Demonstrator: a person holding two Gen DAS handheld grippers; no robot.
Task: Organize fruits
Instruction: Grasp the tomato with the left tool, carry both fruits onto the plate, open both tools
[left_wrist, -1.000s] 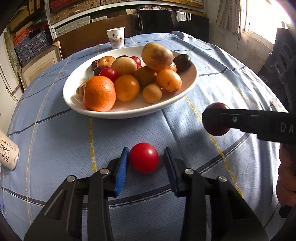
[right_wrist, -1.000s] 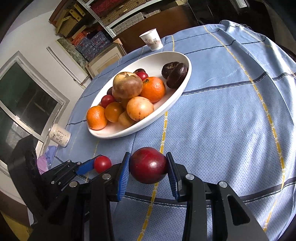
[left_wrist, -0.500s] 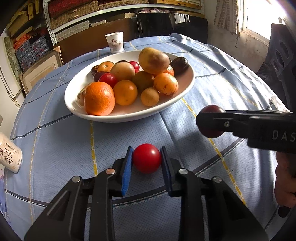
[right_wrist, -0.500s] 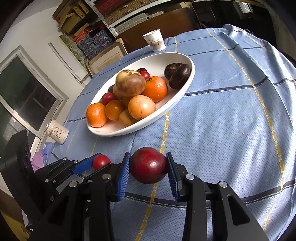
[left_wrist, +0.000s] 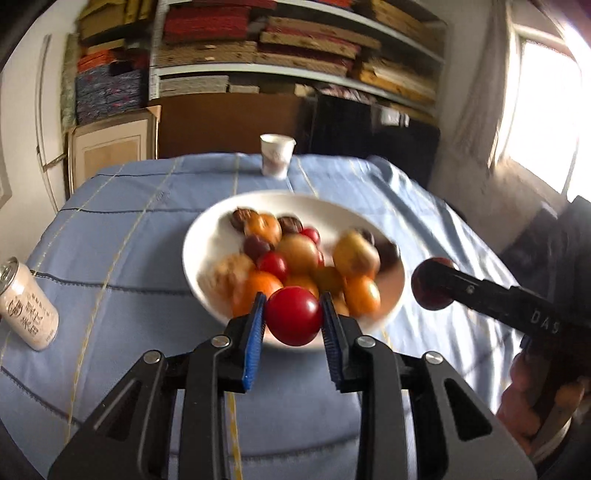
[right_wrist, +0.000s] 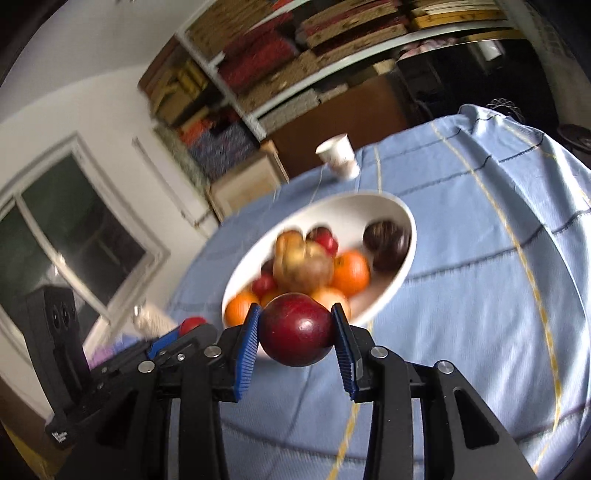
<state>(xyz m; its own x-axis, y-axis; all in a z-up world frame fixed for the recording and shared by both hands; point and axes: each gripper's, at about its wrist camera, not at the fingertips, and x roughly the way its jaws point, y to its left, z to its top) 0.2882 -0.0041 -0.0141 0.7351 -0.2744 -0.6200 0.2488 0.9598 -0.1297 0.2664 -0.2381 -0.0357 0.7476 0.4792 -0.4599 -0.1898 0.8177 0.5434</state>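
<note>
The left tool (left_wrist: 293, 319) is gripping a bright red tomato (left_wrist: 294, 316) between its two blue pads (left_wrist: 252, 341), one pad pressing on each side. The tomato is round, so no long axis or pointing end is showing; it is hanging clear of the surface (left_wrist: 122, 236), in front of the near rim of the bowl (left_wrist: 207, 229).

The right tool (right_wrist: 297, 328) is clamping a dark red plum (right_wrist: 297, 329) the same way, with a pad against each flank. The plum is nearly round too, and no stem end can be made out. It is also sitting above the blue checked cloth, just short of the bowl's near edge. In the left view the plum is showing at the right, level with the bowl's right side, pinched at the tip of the black tool held by the person's hand (left_wrist: 532, 398).

Beyond both fruits the white oval bowl is lying with its long axis running away from the tools, heaped with oranges (right_wrist: 351, 273), small red fruits, yellowish ones and dark brown ones at the far end, all blurred.

A drink can (left_wrist: 27, 304) is standing tilted at the left edge of the surface. A white paper cup (left_wrist: 276, 155) is standing upright past the bowl. Shelves (left_wrist: 295, 44) stacked with boards are filling the wall behind.
</note>
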